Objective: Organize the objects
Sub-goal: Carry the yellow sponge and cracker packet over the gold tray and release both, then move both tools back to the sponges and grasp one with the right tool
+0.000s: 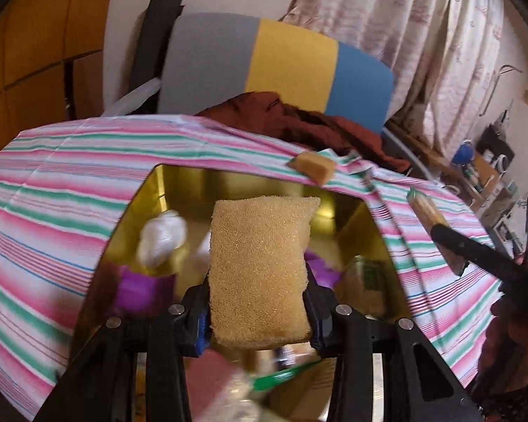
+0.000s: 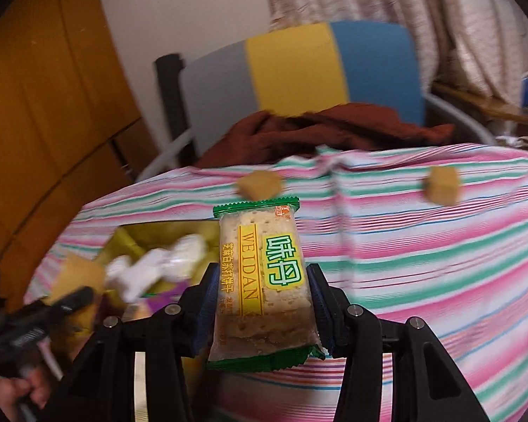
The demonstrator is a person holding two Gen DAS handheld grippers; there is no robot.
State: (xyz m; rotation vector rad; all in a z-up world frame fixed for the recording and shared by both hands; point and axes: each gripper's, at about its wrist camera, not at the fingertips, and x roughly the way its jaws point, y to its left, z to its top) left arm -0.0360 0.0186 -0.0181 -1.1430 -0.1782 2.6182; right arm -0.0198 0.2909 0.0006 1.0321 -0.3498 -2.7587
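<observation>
Striped pink, green and white tablecloth (image 1: 70, 190) covers the table; grey, yellow and blue chair back (image 1: 281, 59) stands at the far side with a rust-brown cloth (image 1: 299, 123) heaped on the seat. Gold metal tin (image 1: 179, 183) sits open on the cloth, holding a crumpled white wrapper (image 1: 162, 237) and purple packets (image 1: 140, 288), blurred. Left gripper (image 1: 258, 313) hangs over the tin, jaws closed on a yellow porous sponge (image 1: 260, 267) that stands upright between them. Right gripper (image 2: 260, 306) is over the cloth just right of the tin, jaws clamped on the lower part of a green-edged clear cracker packet (image 2: 262, 281) marked WEIDAN, upright. Two small tan cubes (image 2: 258, 184) (image 2: 441, 184) lie on the cloth beyond the right gripper, well apart from each other, near the far edge.
</observation>
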